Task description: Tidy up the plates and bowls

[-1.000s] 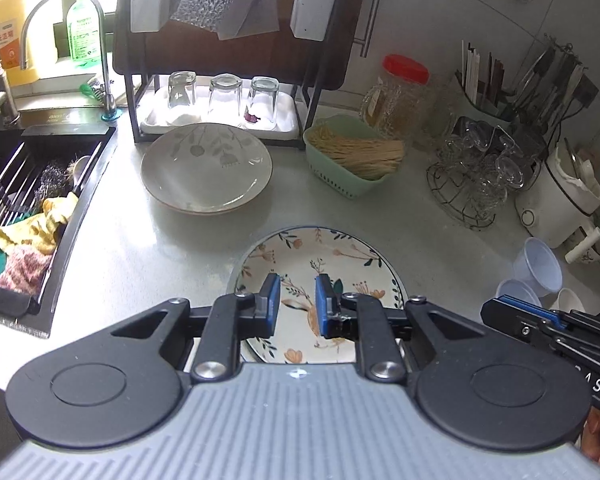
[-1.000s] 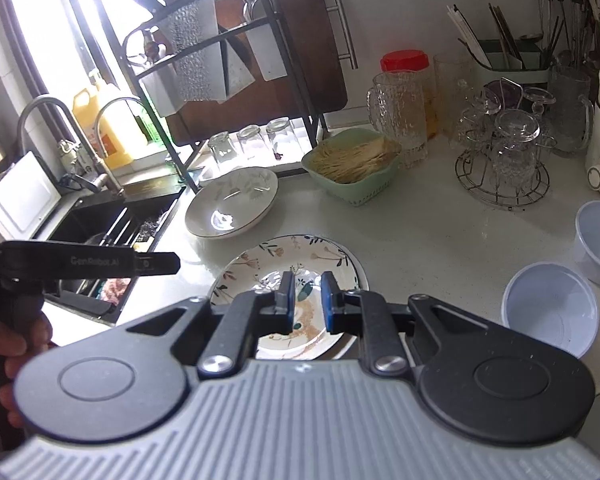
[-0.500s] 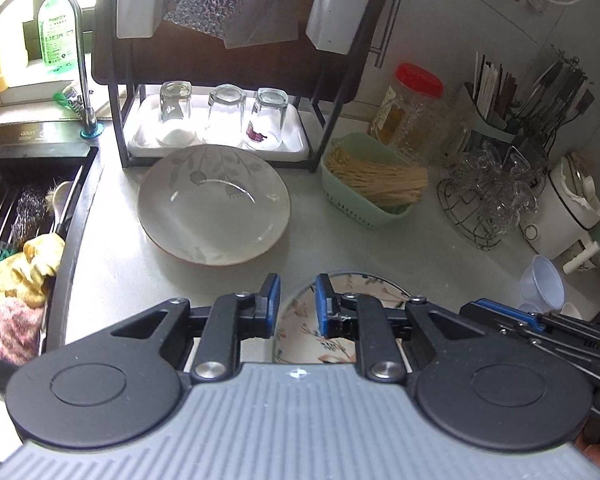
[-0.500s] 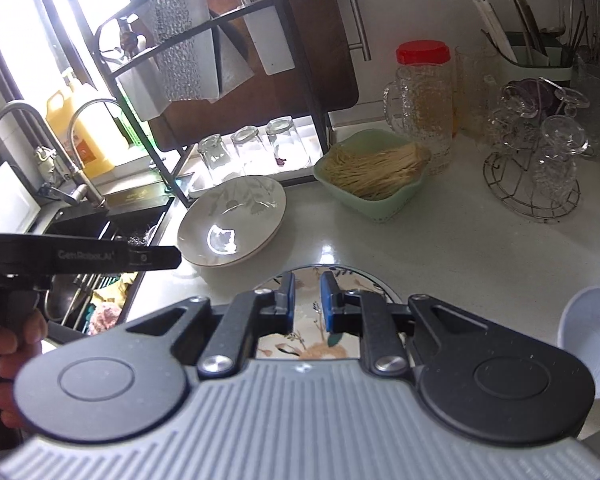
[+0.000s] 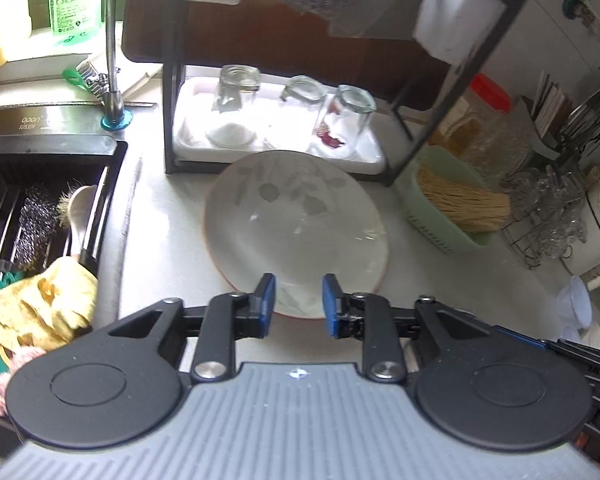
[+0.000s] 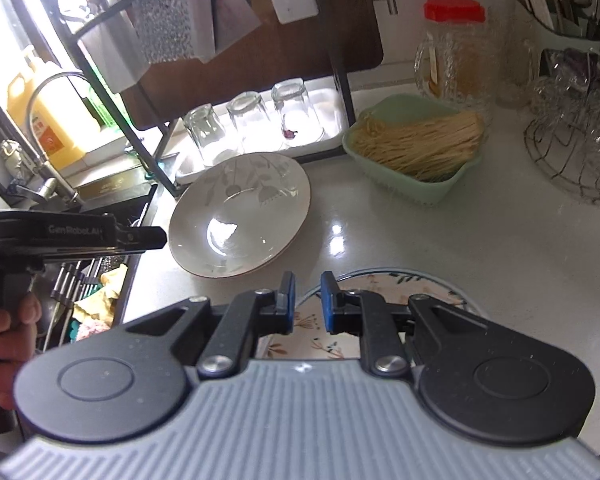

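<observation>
Left wrist view shows the left gripper (image 5: 299, 300) with jaws that have just been opening, nothing between them, now over the near rim of the pale grey leaf-patterned ceramic plate (image 5: 296, 220); a grasp looks imminent. Round, lying flat by the dish rack (image 5: 172, 120), it has no long axis. The right gripper (image 6: 308, 304) hovers closed and empty over the floral plate (image 6: 400, 284) nearer the worktop's (image 6: 480, 248) front edge.

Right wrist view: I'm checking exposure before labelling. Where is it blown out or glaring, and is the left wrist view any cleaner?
Right wrist view: the window side at upper left is blown out, the tray under the glasses washes white, glare spots sit on the grey leaf plate and the counter. Left wrist view: evener light, slightly soft, rack bowed by the fisheye.
</observation>
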`<state>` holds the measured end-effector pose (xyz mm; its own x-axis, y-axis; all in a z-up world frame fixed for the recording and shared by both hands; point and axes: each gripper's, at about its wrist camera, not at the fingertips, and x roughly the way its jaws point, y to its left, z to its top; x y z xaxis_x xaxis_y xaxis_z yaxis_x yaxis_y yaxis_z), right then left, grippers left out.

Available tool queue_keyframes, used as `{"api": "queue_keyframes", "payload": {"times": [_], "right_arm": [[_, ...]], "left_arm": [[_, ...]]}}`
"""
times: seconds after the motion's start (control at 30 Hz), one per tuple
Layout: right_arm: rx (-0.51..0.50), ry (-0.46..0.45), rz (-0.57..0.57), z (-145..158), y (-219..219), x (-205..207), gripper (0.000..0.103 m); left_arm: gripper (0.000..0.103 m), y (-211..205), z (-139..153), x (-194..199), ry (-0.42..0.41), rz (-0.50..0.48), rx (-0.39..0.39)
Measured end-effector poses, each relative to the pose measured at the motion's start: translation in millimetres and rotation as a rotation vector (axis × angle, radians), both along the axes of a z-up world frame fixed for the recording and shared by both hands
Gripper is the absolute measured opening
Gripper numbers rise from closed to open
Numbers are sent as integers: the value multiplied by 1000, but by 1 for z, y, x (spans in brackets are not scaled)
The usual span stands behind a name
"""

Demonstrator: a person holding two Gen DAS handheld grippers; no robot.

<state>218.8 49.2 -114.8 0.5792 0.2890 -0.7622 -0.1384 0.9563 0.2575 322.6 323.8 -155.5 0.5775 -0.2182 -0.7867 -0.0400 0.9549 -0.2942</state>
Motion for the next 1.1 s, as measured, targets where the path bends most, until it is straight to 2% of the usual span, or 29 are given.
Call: {"api": "queue_keyframes", "payload": {"times": [0.07, 0.23, 0.27, 0.33, 0.37, 0.6, 0.73, 0.83, 1.0, 1.1], "right_arm": [[-2, 9, 2, -3, 10, 6, 18], [-4, 23, -1, -9, 29, 28, 19], [-8, 28, -5, -11, 32, 32, 29], [-7, 30, -12, -14, 37, 40, 42], [-6, 28, -16, -16, 39, 43, 43], [7, 57, -127, -30, 37, 72, 43], [86, 118, -230, -43, 24, 88, 43], [94, 131, -247, -50, 24, 98, 43], [149, 171, -271, -66, 24, 115, 32], [164, 188, -297, -73, 24, 123, 24]], "left_arm": [[44, 16, -8, 8, 6, 2, 5], [44, 47, -22, 28, 21, -16, 2], [44, 51, -24, 32, 21, -20, -2], [44, 59, -28, 41, 25, -27, -14], [44, 61, -30, 45, 30, -31, -19], [44, 64, -48, 78, 62, -87, -58], [44, 65, -60, 92, 83, -78, -101], [44, 64, -67, 101, 91, -79, -120], [42, 70, -76, 113, 121, -84, -172], [38, 69, -80, 120, 126, -87, -170]]}}
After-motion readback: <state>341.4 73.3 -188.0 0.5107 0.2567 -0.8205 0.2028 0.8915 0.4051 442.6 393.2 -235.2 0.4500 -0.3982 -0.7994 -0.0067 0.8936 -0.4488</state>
